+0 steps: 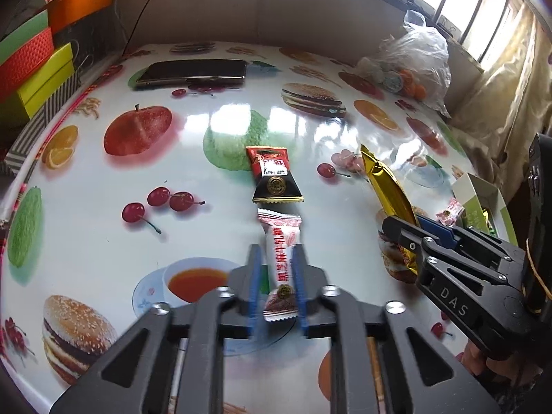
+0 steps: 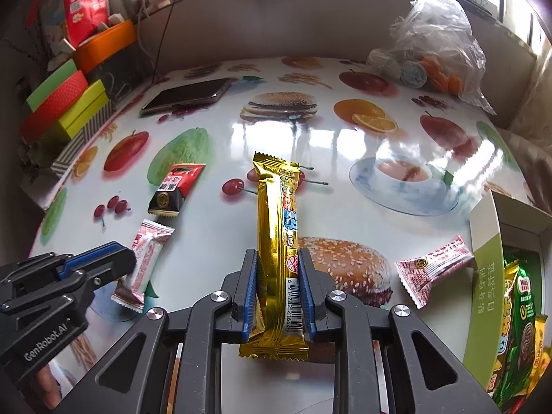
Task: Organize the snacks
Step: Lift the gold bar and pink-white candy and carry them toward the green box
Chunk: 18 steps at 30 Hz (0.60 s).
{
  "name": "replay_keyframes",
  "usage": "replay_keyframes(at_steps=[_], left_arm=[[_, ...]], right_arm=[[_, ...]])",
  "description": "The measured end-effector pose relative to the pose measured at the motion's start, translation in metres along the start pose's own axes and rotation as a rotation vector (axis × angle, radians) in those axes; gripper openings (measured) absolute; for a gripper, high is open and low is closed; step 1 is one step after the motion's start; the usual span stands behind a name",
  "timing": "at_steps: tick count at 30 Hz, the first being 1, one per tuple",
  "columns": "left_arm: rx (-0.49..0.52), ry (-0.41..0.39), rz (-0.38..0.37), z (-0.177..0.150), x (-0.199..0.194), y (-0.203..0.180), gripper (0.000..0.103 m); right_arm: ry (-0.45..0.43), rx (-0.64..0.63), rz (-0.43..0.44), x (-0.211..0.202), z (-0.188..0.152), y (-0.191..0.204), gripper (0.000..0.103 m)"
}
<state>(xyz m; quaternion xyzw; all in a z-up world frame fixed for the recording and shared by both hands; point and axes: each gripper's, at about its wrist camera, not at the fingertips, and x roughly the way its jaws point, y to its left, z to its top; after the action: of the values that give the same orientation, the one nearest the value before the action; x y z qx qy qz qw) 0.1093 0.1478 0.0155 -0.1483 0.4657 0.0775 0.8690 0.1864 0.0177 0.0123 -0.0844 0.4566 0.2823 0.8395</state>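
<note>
Gripping the gold snack bar (image 2: 278, 241) lengthwise, my right gripper (image 2: 278, 258) is clamped on its lower half above the table (image 2: 214, 227). My left gripper (image 1: 276, 258) straddles the white-and-red candy (image 1: 281, 258), pads at both its sides; I cannot tell whether they press. A red-and-black packet (image 1: 272, 176) lies just beyond.

A gold wrapper (image 2: 278, 241) is gleaming, a pink-and-white sachet (image 1: 281, 262) is lying pale, and the tablecloth (image 1: 103, 179) is showing printed burgers, apples and cherries on white.
</note>
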Motion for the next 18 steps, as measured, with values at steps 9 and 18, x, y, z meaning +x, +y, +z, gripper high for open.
replay_keyframes(at_steps=[9, 18], left_arm=[[0.008, 0.027, 0.056, -0.003, 0.012, -0.004, 0.050], [0.057, 0.024, 0.131, -0.002, 0.019, -0.010, 0.048]], right_arm=[[0.004, 0.009, 0.004, 0.000, 0.000, 0.001, 0.022], [0.006, 0.012, 0.006, 0.002, 0.001, 0.000, 0.022]])
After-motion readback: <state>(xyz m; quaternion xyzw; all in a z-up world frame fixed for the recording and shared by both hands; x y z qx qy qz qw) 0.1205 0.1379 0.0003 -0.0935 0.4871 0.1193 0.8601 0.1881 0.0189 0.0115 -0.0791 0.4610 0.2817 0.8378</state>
